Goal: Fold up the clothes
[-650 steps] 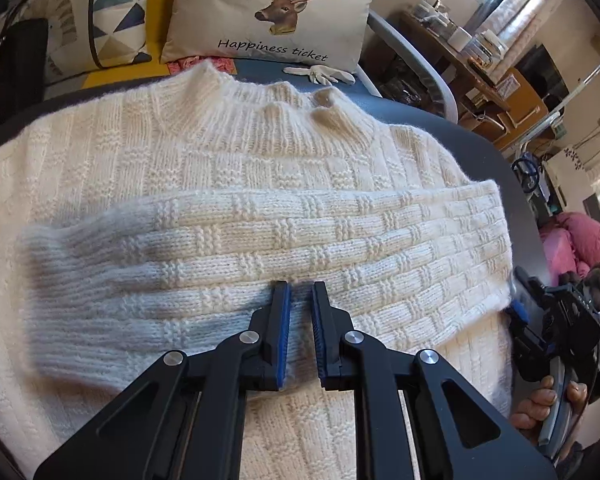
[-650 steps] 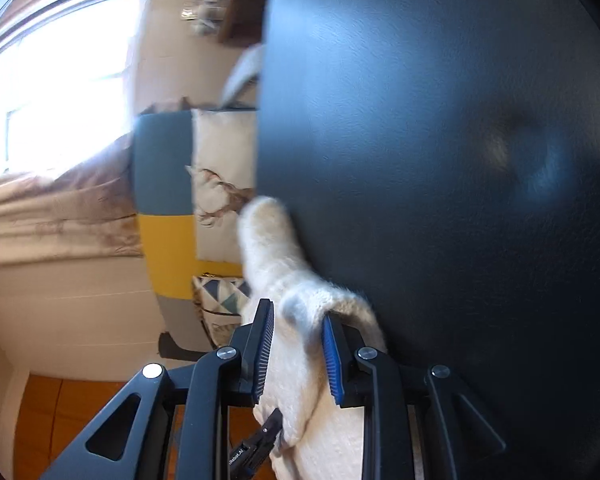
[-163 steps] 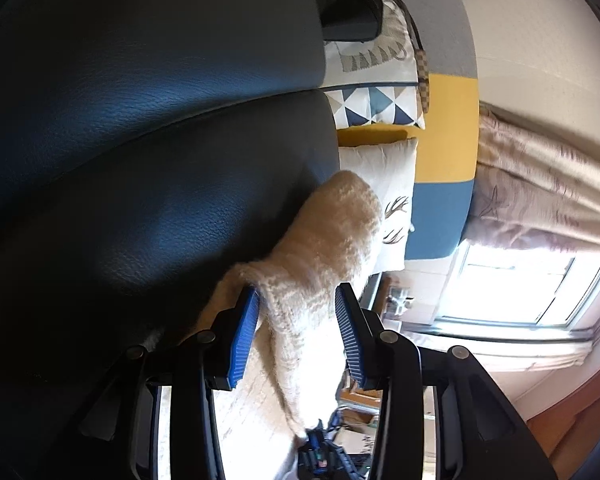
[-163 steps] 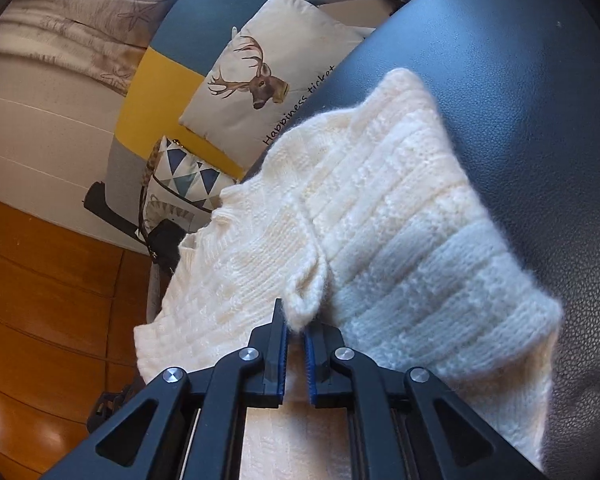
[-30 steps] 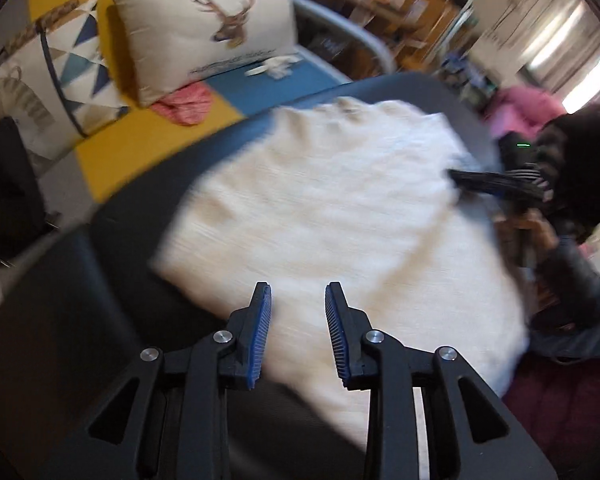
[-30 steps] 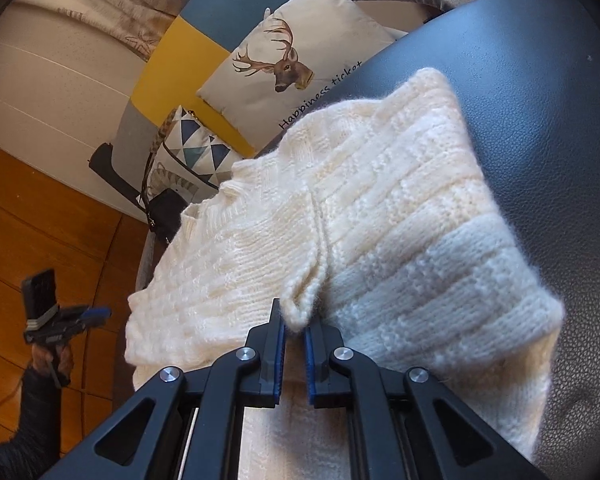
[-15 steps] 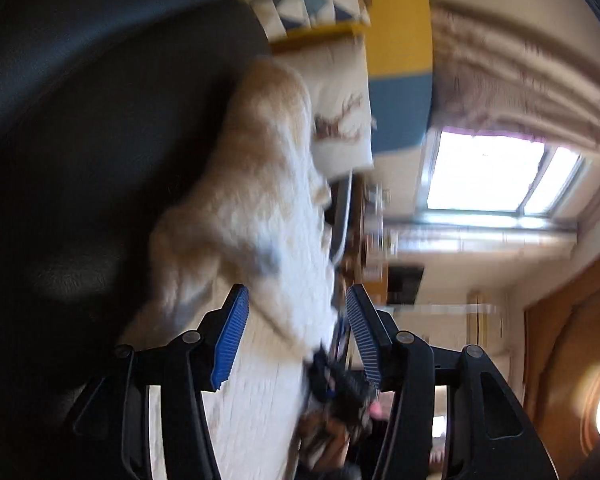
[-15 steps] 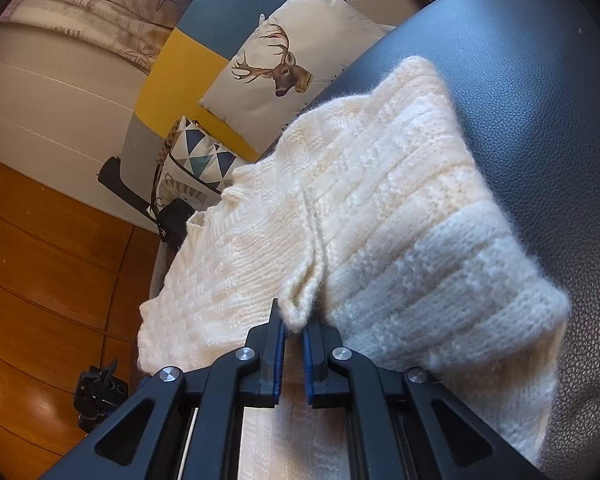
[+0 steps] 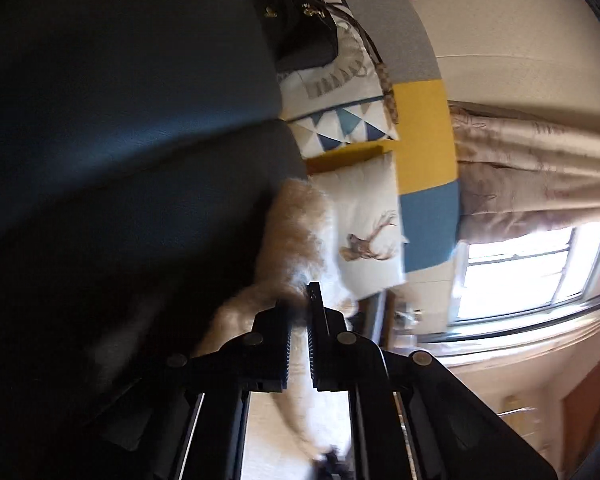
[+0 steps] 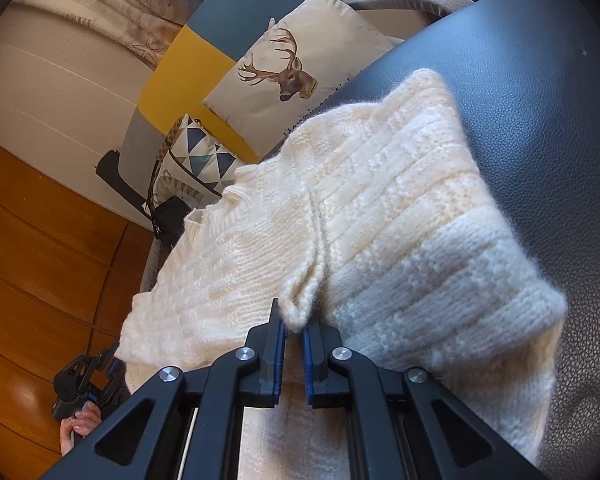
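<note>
- While both grippers pinch the sweater point(image 10: 380, 216), which lies partly folded on the dark padded seat point(image 10: 540, 80), the step in hand looks like lifting one end to fold it over.
- Right gripper point(image 10: 293, 322): its jaws are pressed together on a fold of knit at the sweater's near edge, where two layers meet. Hold that pinch firm, since it likely catches both layers.
- Left gripper point(image 9: 299, 312): its jaws have just been closing, with fuzzy knit between them, and now stand nearly together on it. That view is blurred, so I cannot tell how deep the bite is.
- Before lifting, check that the left pinch holds more than loose fluff; a thick knit can slide out of a shallow grip.
- Raise both ends together and evenly, so the edge stays straight and the folded sleeve does not slip out.
- Carry the edge toward the far end by the deer cushion point(image 10: 300, 72), and lay it down flat before letting go.
- Keep the sweater inside the seat's edges; an overhanging part may drag the fold open.
</note>
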The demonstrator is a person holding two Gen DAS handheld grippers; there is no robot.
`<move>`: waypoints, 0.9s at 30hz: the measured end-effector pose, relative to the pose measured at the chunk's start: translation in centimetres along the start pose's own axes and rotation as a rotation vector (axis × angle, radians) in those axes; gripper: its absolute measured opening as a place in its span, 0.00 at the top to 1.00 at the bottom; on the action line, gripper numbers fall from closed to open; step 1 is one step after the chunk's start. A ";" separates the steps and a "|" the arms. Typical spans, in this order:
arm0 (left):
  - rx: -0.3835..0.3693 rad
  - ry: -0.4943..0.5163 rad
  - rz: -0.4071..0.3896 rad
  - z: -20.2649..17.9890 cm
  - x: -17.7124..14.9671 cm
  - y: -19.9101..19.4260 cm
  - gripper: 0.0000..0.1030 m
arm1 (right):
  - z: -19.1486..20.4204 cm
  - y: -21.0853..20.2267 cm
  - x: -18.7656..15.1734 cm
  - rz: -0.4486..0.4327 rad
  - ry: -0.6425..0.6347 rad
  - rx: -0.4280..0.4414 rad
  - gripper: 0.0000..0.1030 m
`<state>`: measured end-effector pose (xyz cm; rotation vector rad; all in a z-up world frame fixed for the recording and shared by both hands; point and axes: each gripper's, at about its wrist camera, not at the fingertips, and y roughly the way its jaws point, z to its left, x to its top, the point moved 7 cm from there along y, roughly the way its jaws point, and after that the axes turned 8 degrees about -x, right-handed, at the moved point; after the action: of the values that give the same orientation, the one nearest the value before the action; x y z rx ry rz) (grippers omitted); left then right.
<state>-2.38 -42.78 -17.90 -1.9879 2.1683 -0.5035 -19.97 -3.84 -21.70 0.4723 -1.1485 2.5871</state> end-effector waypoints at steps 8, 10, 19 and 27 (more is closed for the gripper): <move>0.107 0.081 -0.001 2.6 0.4 -0.7 0.95 | 2.2 -2.4 1.6 -0.060 -0.049 -0.005 0.92; 0.115 0.103 -0.010 2.0 0.4 -0.9 0.95 | 3.2 -3.5 2.2 -0.091 -0.072 0.013 0.92; 0.151 0.134 -0.017 2.4 0.2 -1.0 0.95 | 0.0 -1.1 0.9 -0.030 0.021 -0.024 0.92; 0.115 0.106 0.044 1.8 -0.3 -3.5 0.85 | -0.6 -1.5 1.5 0.000 0.006 -0.087 0.84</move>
<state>1.51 -42.99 -18.42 -1.8899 2.1838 -0.7256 -20.90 -2.22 -20.49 0.4451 -1.2533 2.5246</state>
